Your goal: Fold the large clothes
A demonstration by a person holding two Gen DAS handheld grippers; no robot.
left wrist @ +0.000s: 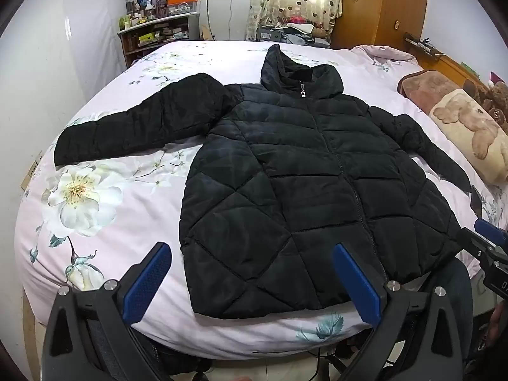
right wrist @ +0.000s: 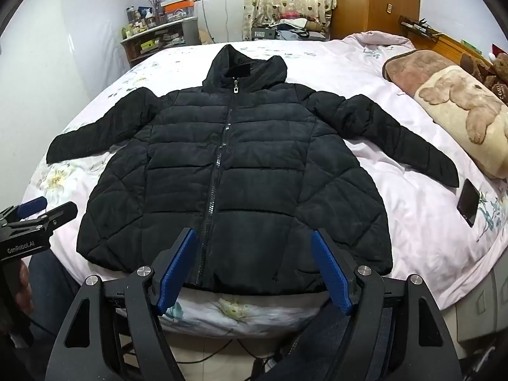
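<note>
— Ahead of both sets of jaws, what have you got?

— I see a black puffer jacket spread flat on the bed, front side up, zipped to the collar, hood lying farthest from me and both sleeves stretched out to the sides.

— And the jaws themselves?

— On my left gripper they stand wide apart with nothing between them; the hem's left corner lies just beyond their tips. My right gripper is also spread wide and empty, hanging over the middle of the hem, with the zip running away just inside its left finger.

— Do the two see each other?

— Yes. From the right wrist, I catch the left gripper off to the left of the jaws, level with the hem.

— Anything else close by?

— A dark phone on the sheet right of the right jaws, beyond the sleeve cuff, and a bear-print pillow farther right.
</note>
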